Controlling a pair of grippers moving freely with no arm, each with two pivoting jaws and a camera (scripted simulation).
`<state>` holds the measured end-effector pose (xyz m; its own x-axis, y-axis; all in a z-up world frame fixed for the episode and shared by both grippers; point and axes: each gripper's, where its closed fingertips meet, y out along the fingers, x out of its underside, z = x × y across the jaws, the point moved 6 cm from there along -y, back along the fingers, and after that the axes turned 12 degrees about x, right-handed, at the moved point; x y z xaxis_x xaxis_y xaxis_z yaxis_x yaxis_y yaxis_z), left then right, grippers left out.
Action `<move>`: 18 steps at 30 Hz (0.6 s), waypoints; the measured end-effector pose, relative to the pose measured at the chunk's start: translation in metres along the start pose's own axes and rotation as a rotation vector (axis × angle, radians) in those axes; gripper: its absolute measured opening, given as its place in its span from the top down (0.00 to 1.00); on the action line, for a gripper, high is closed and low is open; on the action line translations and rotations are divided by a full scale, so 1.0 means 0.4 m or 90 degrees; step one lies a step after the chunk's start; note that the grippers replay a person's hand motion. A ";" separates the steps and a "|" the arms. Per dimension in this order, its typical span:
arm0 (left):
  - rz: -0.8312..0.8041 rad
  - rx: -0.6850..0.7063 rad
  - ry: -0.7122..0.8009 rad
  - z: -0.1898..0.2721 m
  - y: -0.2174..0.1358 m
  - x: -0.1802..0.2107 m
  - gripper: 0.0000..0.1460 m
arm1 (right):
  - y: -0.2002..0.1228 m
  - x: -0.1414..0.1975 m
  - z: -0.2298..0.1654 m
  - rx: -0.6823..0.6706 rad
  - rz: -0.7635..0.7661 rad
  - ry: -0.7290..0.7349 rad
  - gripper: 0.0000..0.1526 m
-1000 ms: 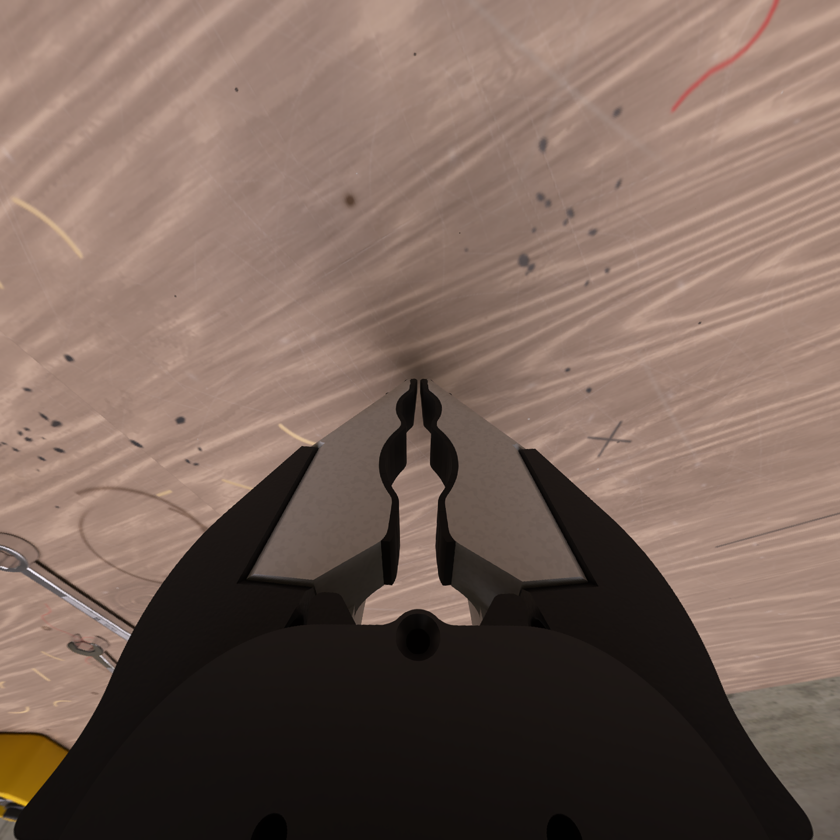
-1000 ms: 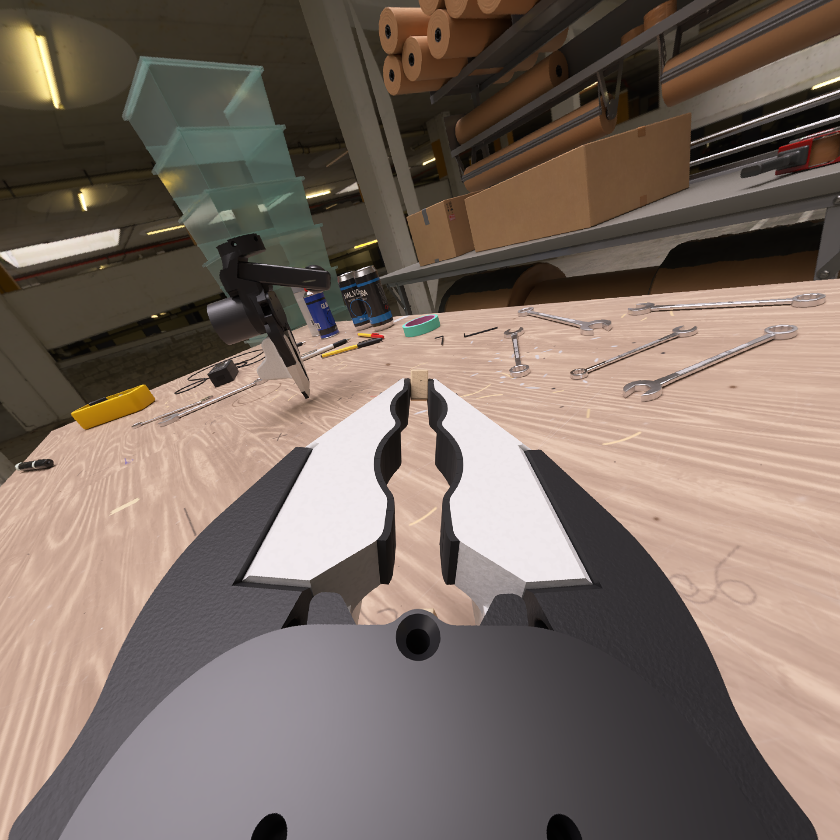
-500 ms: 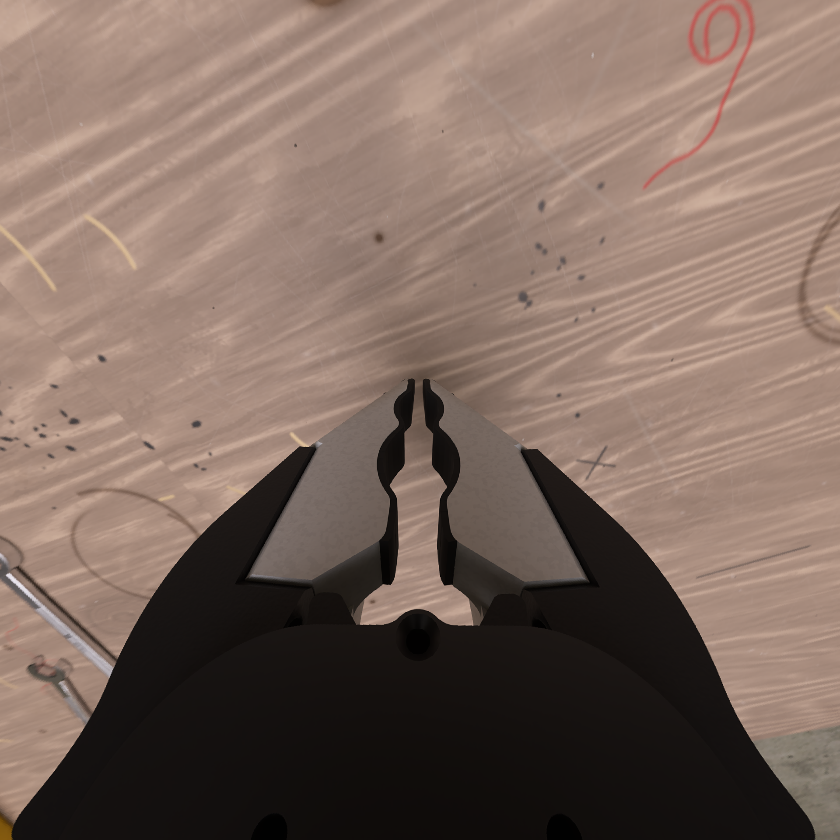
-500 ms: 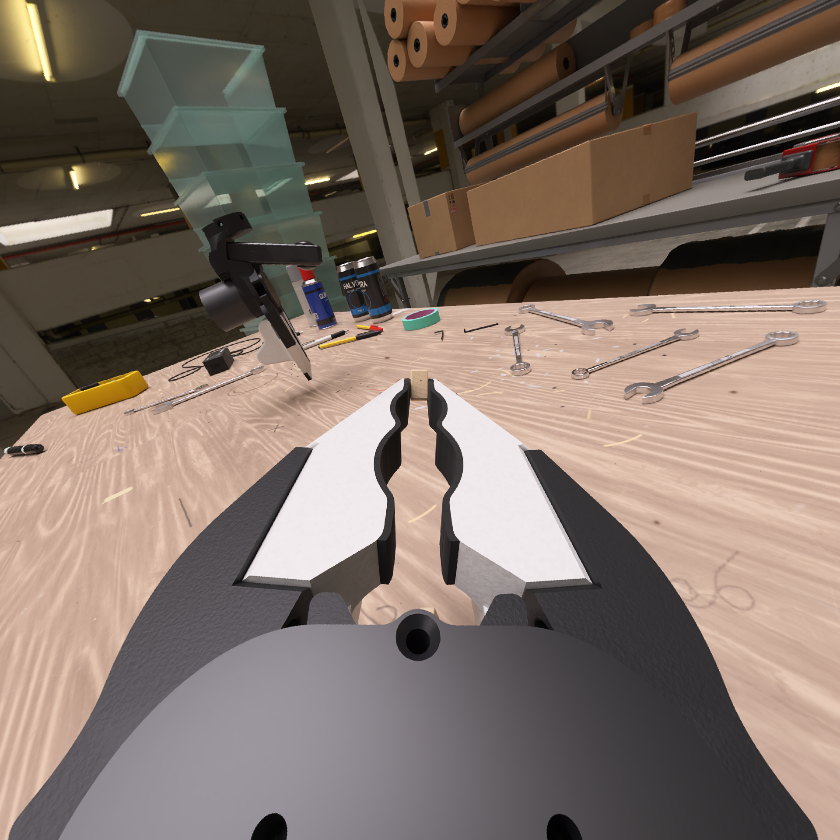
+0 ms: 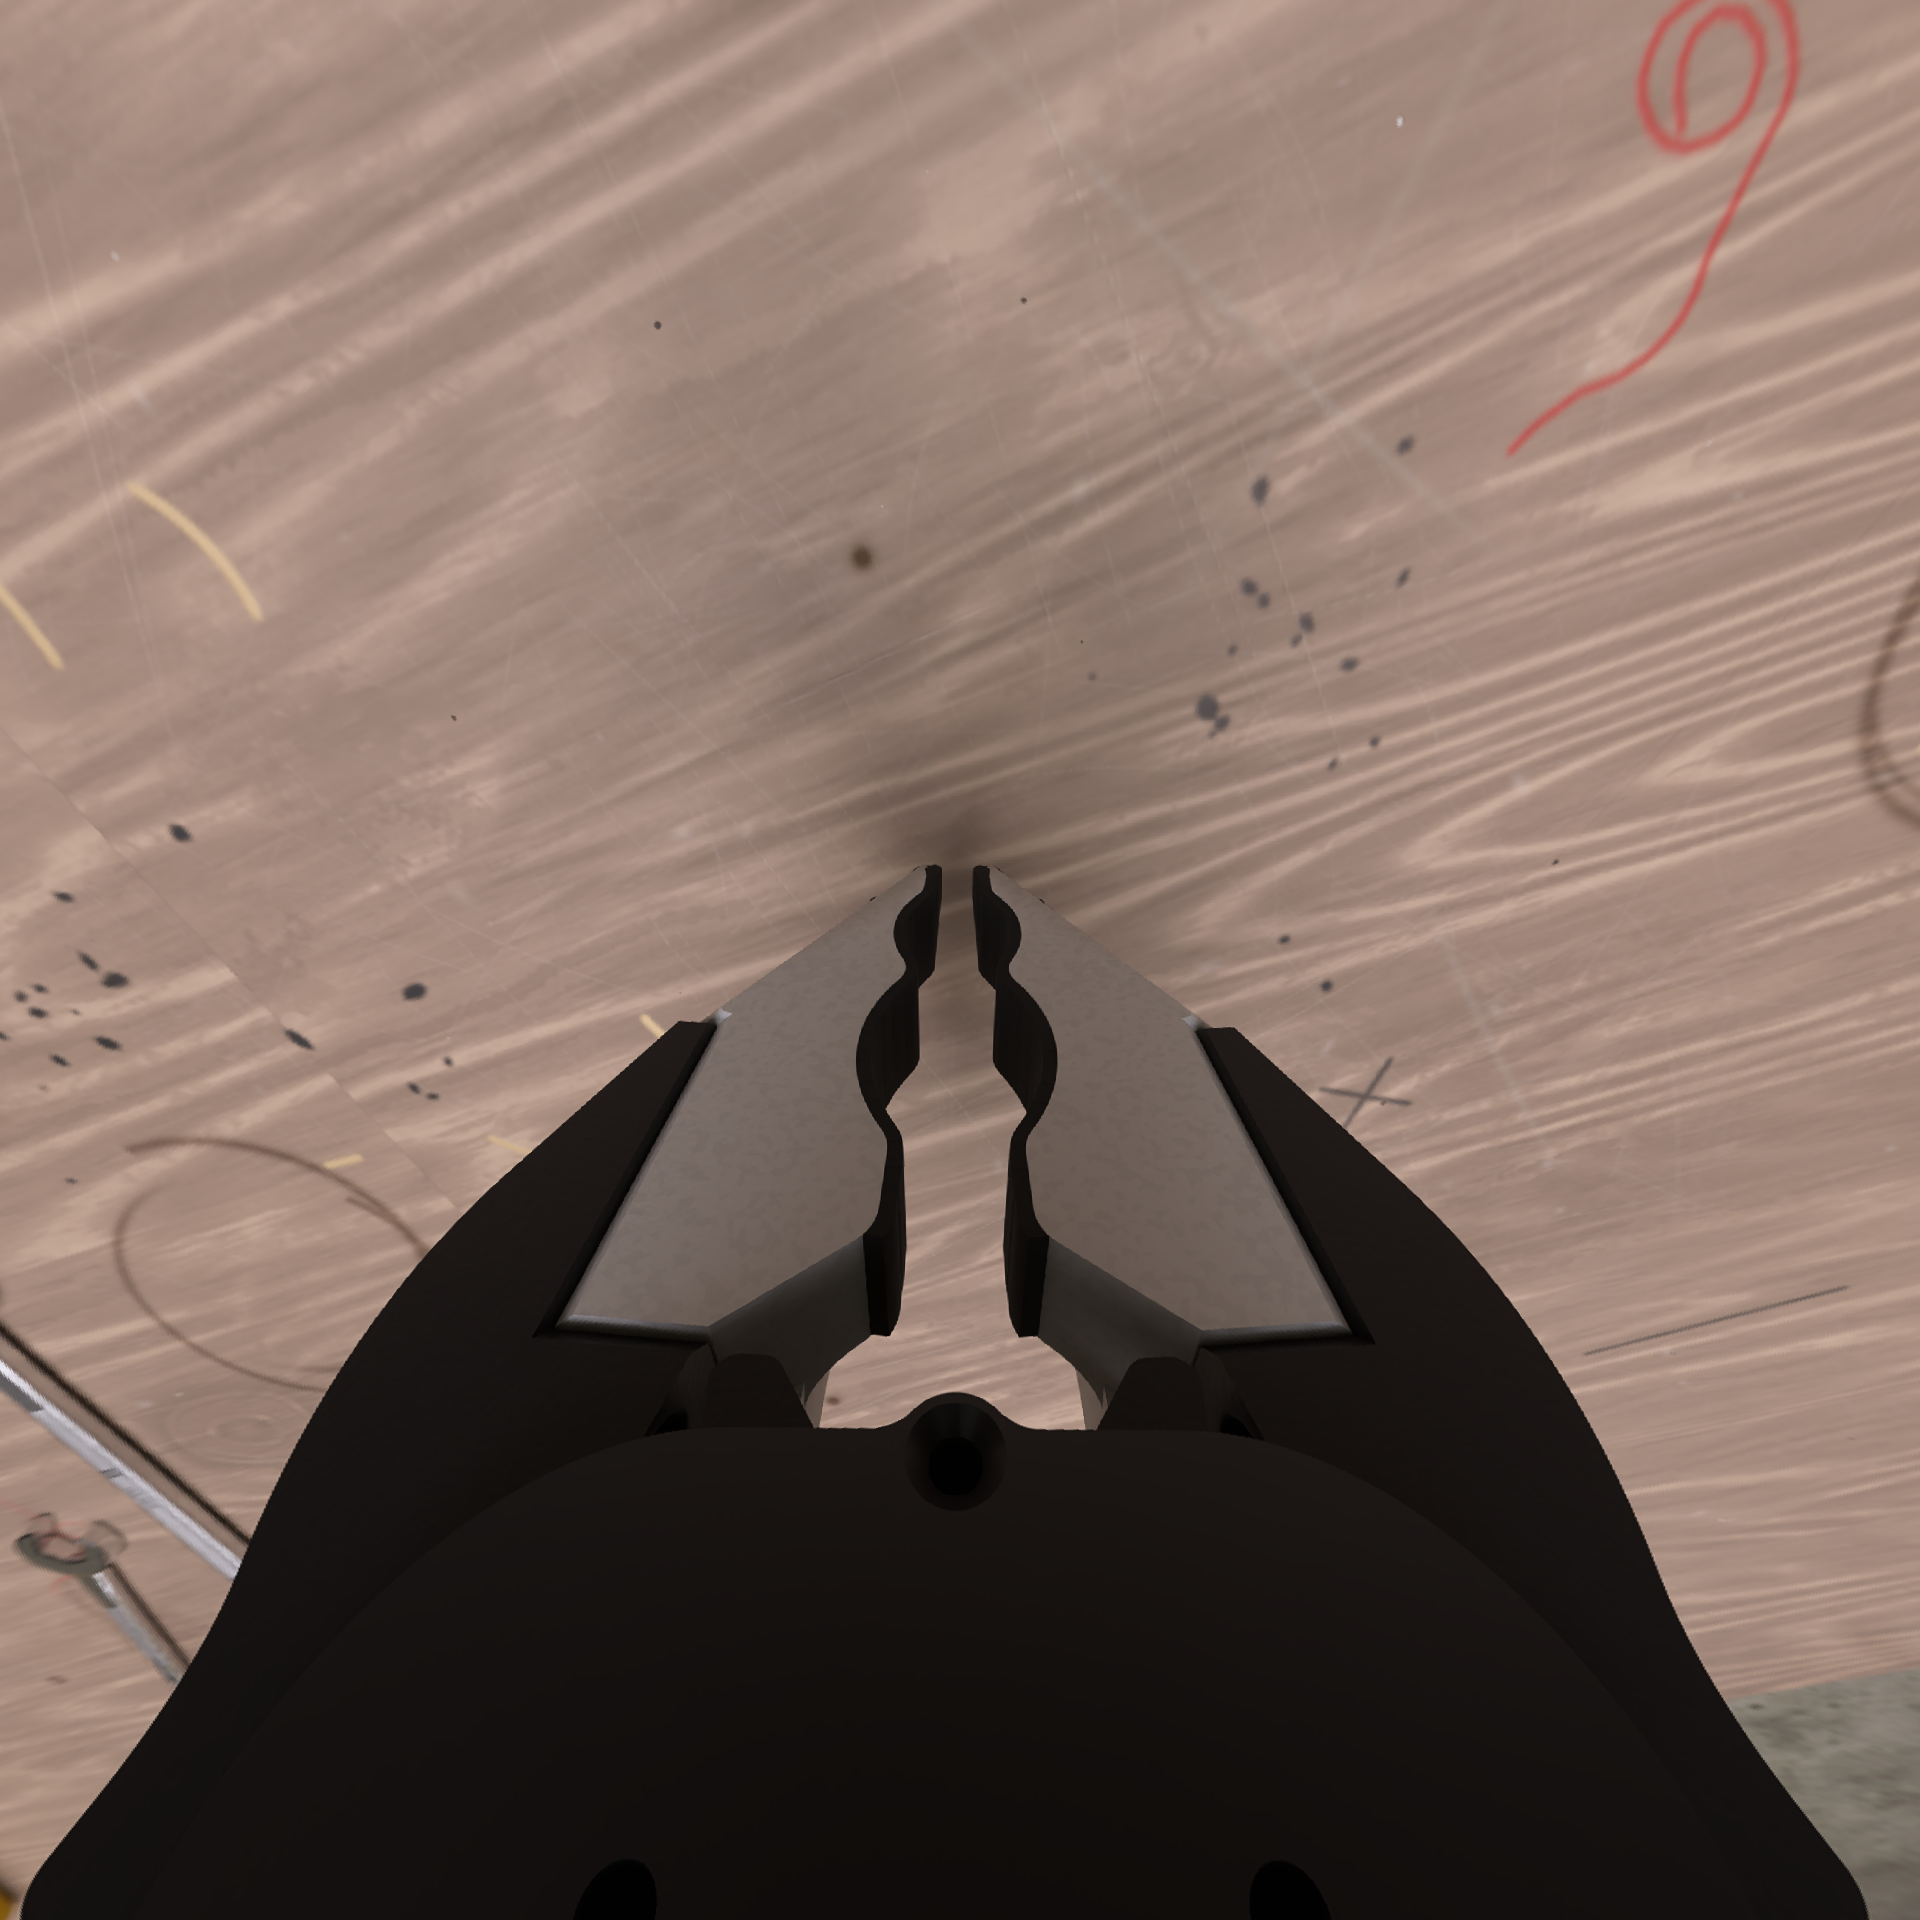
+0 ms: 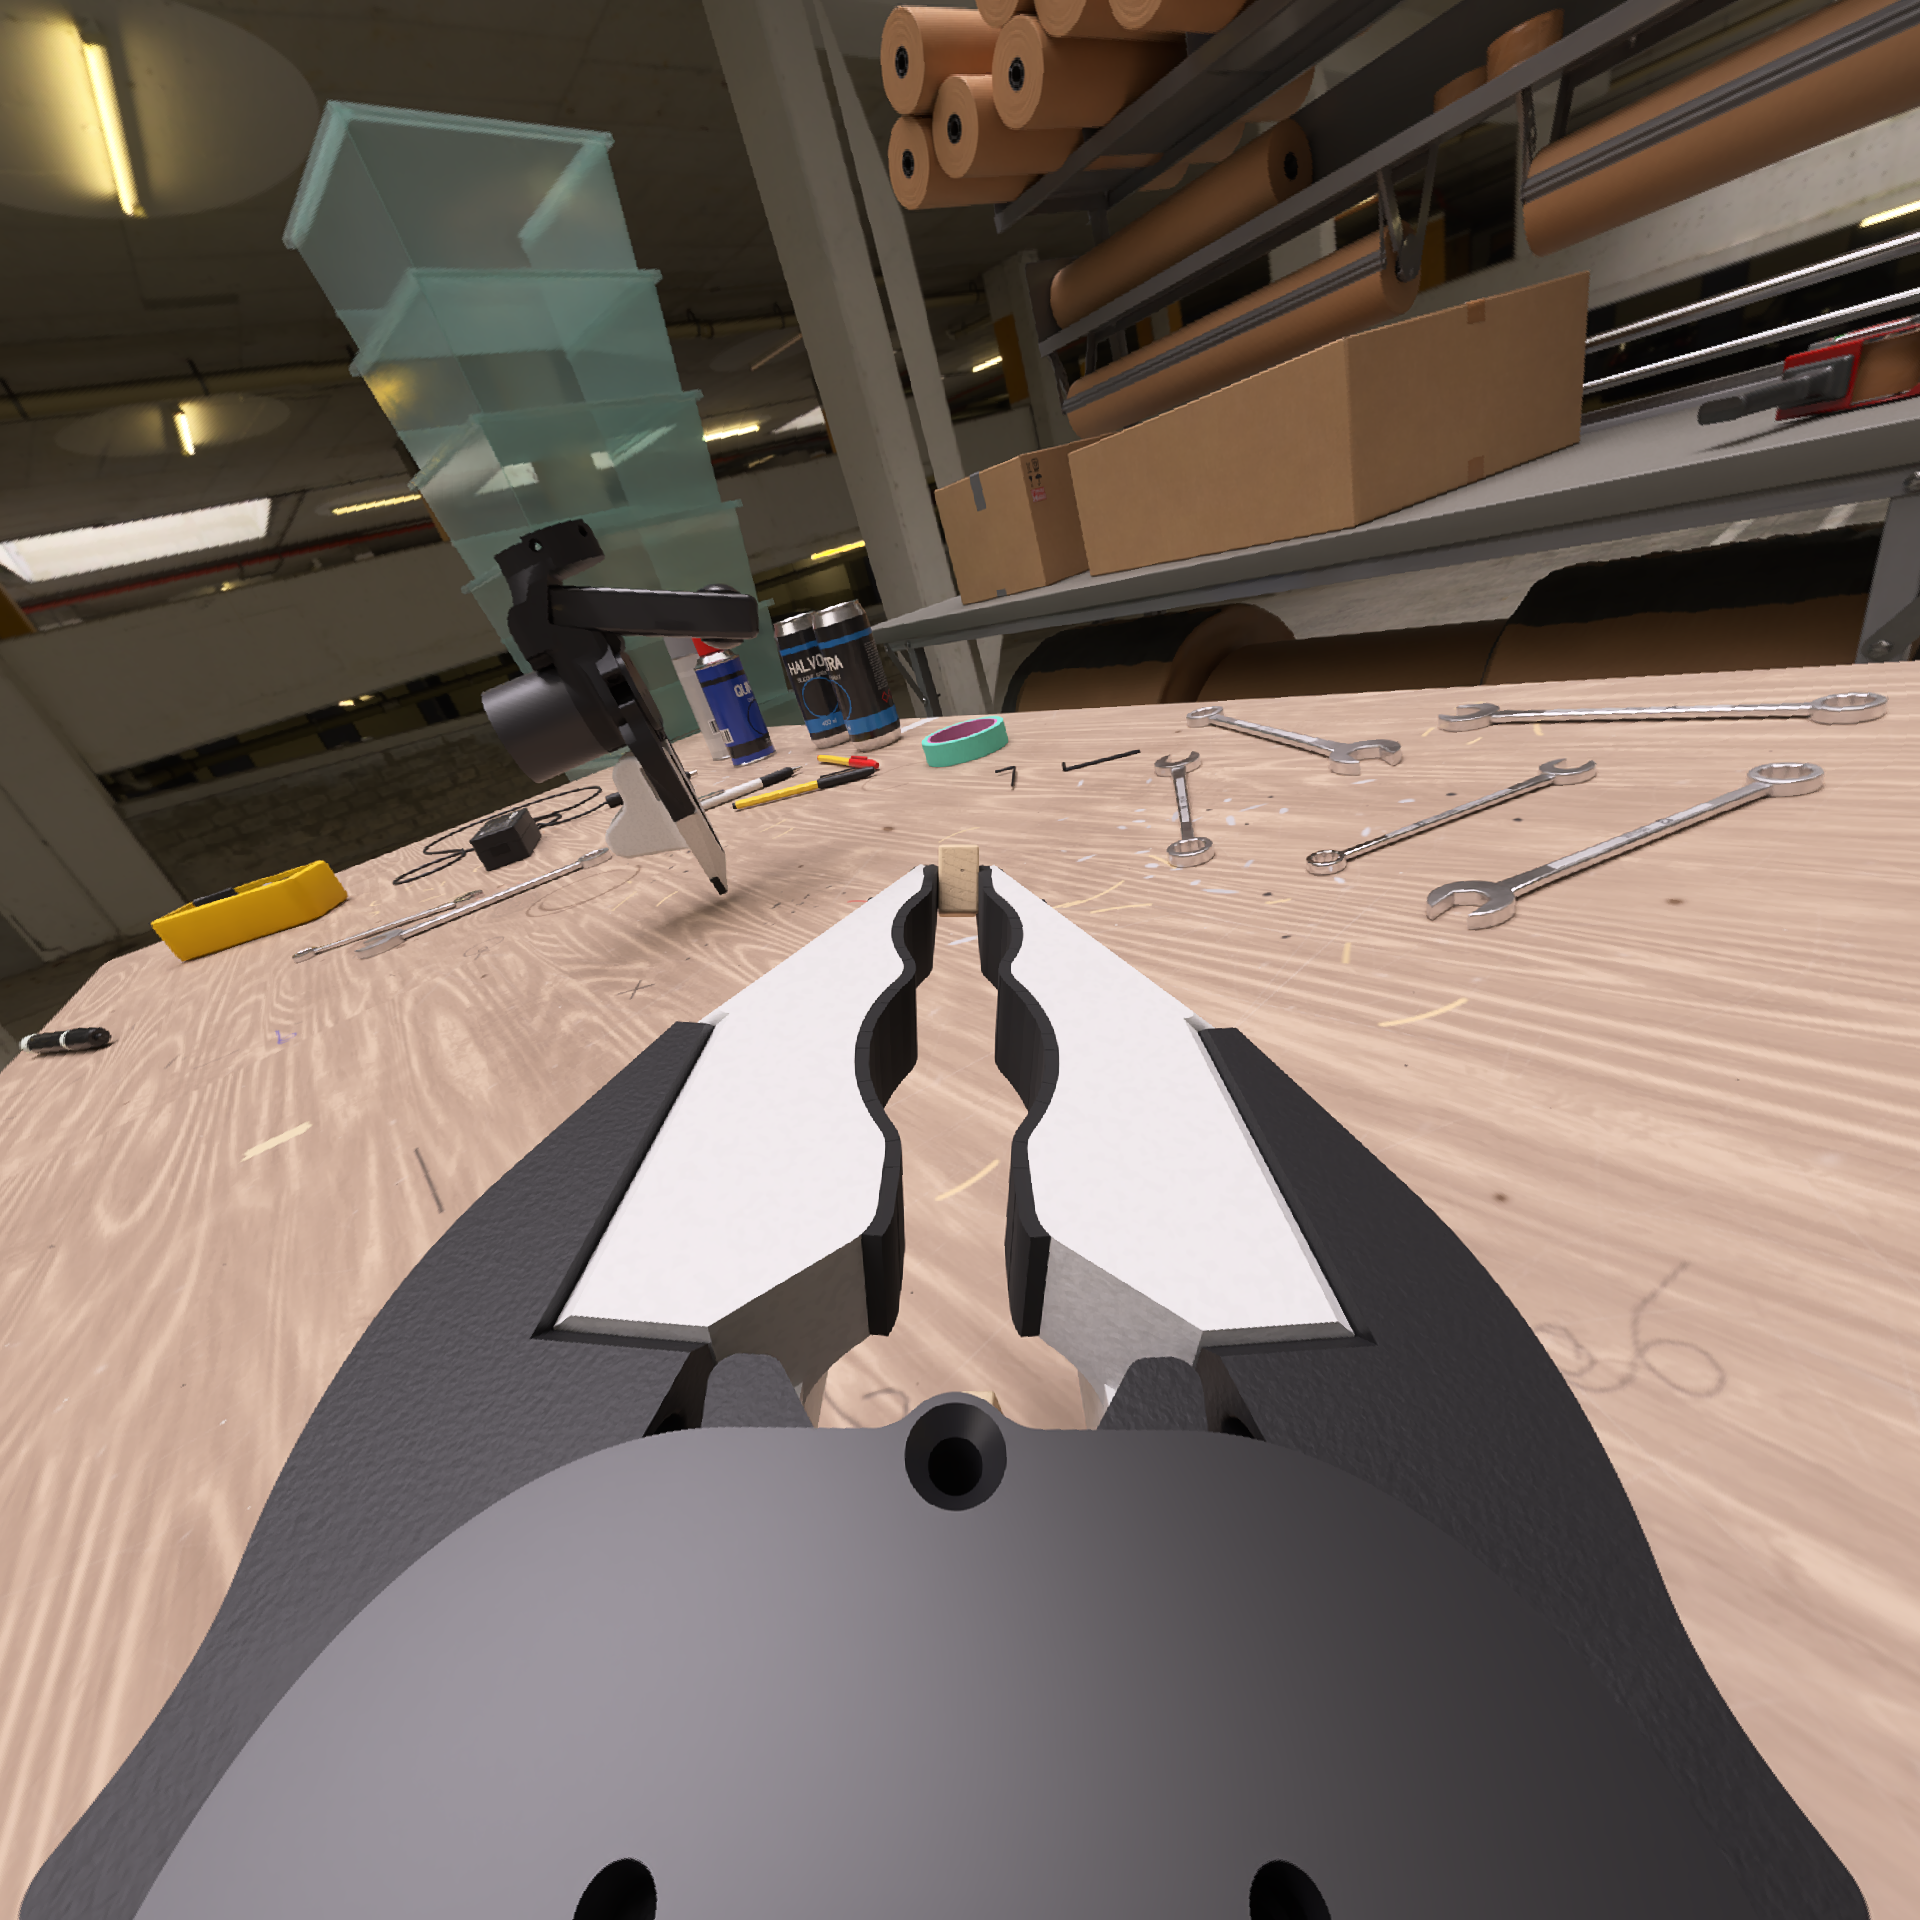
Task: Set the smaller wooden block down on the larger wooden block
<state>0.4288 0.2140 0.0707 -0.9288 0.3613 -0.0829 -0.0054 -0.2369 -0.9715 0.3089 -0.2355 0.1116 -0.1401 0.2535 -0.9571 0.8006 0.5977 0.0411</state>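
Note:
My right gripper [image 6: 958, 896] is shut on a small pale wooden block [image 6: 958, 878], pinched between its fingertips and held a little above the wooden table [image 6: 1455, 1195]. A pale sliver [image 6: 985, 1403] shows under the gripper's base; I cannot tell what it is. No larger block is clearly visible in either view. My left gripper [image 5: 956, 902] points down at the table [image 5: 623, 416] with its tips just above it. Its jaws are nearly together and hold nothing. It also shows at the left of the right wrist view [image 6: 717, 883].
Several wrenches [image 6: 1621, 847] lie to the right. At the back stand cans [image 6: 842, 675], a green tape roll [image 6: 964, 740] and pens [image 6: 800, 790]. A yellow tool [image 6: 249, 906] and a charger [image 6: 504, 836] lie left. A wrench [image 5: 104, 1455] lies near the left gripper.
The left gripper has drifted over the table, so a red scribble came into its view. The right gripper holds the block as before, almost unmoved.

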 end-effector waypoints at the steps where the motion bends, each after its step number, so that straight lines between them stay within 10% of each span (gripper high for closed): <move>1: -0.004 -0.009 0.010 0.002 0.001 0.000 0.96 | 0.000 0.000 0.000 0.000 0.000 0.000 0.96; 7: -0.002 -0.045 0.073 -0.004 -0.010 -0.004 0.98 | 0.001 0.000 0.000 -0.002 -0.005 0.001 0.96; 12: 0.248 -0.095 0.198 0.099 -0.141 -0.043 0.98 | 0.001 -0.011 0.028 -0.016 0.006 0.088 0.96; 18: 0.522 0.259 0.450 0.539 -0.166 -0.091 0.98 | -0.002 -0.090 0.069 -0.077 0.148 0.305 0.96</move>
<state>0.3832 0.0221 0.1862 -0.2944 0.3576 -0.8863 0.2645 -0.8607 -0.4351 0.3296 -0.2661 0.1379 -0.2396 0.6908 -0.6822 0.7736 0.5604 0.2958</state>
